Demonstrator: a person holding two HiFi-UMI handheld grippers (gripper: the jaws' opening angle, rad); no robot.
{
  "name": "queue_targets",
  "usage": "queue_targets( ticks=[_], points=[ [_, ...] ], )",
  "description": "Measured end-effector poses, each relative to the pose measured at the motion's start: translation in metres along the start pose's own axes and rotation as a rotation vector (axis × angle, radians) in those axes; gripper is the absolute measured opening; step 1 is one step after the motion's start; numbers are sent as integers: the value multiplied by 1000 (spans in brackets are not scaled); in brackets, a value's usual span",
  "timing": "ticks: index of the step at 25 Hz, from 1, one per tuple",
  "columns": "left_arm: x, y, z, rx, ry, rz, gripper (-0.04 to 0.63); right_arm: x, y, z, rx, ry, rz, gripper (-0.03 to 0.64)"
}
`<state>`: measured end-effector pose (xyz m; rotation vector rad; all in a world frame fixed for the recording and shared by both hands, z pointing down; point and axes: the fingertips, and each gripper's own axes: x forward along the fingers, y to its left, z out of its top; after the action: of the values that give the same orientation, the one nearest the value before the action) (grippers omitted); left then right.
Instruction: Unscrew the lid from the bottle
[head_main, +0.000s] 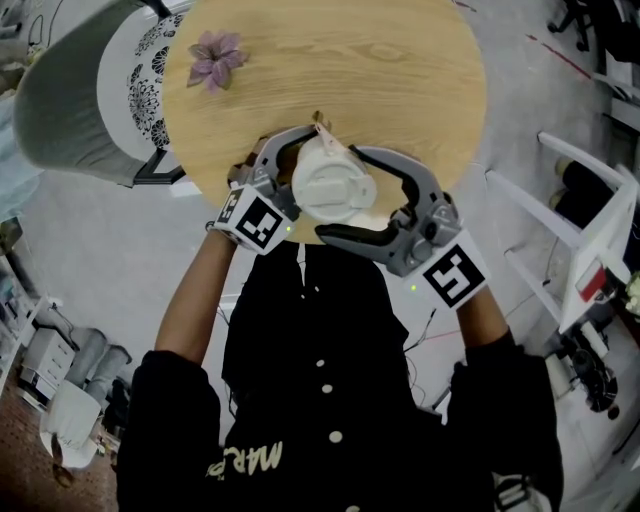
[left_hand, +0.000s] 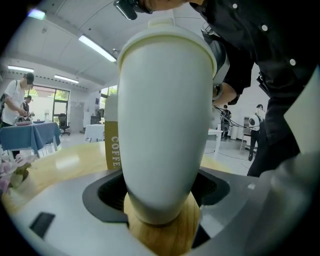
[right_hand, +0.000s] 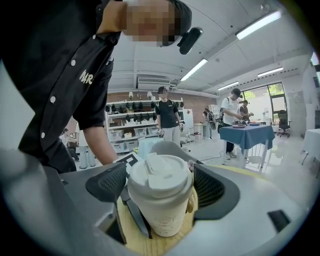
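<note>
We are looking at a cream bottle (head_main: 333, 185), its lid (right_hand: 160, 176) on top, standing upright near the edge of a round wooden table (head_main: 400, 70). The left gripper (head_main: 305, 175) is bracketing the bottle's body with its fingers spread wide. The right gripper (head_main: 345, 195) is framing the lidded top from the opposite side, fingers likewise apart. The pads seem to be sitting just beside the bottle rather than squeezing it, though the close views are leaving that uncertain. A purple flower (head_main: 215, 57) is lying farther across the table.
</note>
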<state>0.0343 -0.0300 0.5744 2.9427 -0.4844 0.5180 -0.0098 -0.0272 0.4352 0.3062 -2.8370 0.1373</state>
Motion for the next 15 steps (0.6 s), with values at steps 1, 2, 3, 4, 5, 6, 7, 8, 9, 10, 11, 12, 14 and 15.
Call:
queue_targets(
  ticks=[1, 2, 3, 4, 5, 6, 7, 8, 9, 10, 11, 12, 14, 15],
  points=[
    [1, 0, 0, 7, 2, -1, 371, 2, 0, -1, -1, 2, 2, 420],
    [1, 0, 0, 9, 4, -3, 370, 3, 0, -2, -1, 3, 2, 423],
    [1, 0, -1, 9, 4, -4, 368, 4, -1, -3, 0, 3, -1, 423],
    [1, 0, -2, 9, 4, -5, 368, 5, -1, -4, -1, 3, -5, 423],
    [1, 0, -2, 10, 4, -5, 368, 6, -1, -5, -3, 2, -9, 428],
    [1, -1, -2, 10, 5, -4, 368, 7, -1, -5, -8, 2, -12, 426],
    [1, -1, -3, 11, 6, -4, 368, 8, 0, -6, -16, 3, -15, 428],
    [1, -1, -2, 11, 7, -4, 368, 9, 0, -6, -26, 5, -17, 430],
    [1, -1, -2, 13, 8, -3, 368, 9, 0, -5, -36, 8, -16, 430],
    [1, -1, -2, 14, 10, -1, 368, 9, 0, -5, -45, 10, -12, 436],
    [1, 0, -1, 17, 12, 0, 367, 9, 0, -4, -52, 12, -4, 436],
    [1, 0, -1, 19, 15, -1, 367, 9, 0, -4, -59, 14, 12, 434],
    [0, -1, -1, 23, 25, -11, 367, 9, 2, -4, -83, 17, 81, 434],
    [0, -1, 0, 26, 30, -18, 365, 8, 4, -4, -101, 17, 138, 434]
  ],
)
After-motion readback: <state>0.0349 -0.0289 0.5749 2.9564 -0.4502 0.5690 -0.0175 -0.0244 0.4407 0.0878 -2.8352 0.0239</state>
